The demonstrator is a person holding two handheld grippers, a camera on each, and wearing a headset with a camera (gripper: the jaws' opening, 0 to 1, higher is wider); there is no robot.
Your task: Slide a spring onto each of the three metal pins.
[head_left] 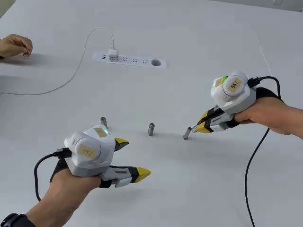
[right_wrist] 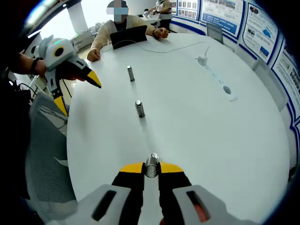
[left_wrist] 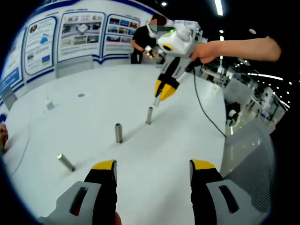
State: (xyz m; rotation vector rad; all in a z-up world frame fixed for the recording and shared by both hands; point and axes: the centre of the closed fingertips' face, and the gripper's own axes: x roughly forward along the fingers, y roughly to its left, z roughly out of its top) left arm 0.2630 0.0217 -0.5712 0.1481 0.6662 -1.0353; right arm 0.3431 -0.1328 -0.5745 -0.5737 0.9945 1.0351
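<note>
At tabletop left, first pin (head_left: 103,122): sleeved by left spring (left_wrist: 66,162); judged complete.
Left tongs (head_left: 133,158): released, jaws wide apart, empty; held low near the person, apart from all pins.
Middle pin (head_left: 151,129): sleeved by middle spring (left_wrist: 118,133); judged complete.
Right pin (head_left: 187,133): bare; the one left to do.
Loose spring (right_wrist: 151,167): poised just above the right pin's tip; contact cannot be confirmed.
Right tongs (head_left: 201,123): clenched on the loose spring's upper part.
Progress: two of three judged done; the last spring is yet to be lowered and let go.
Surroundings: another person's hand (head_left: 15,45) at the far left edge; power strip (head_left: 130,60) with plugged cable (head_left: 78,66) behind the pins.
Obstructions: none noted; both stand well apart from the right pin.
</note>
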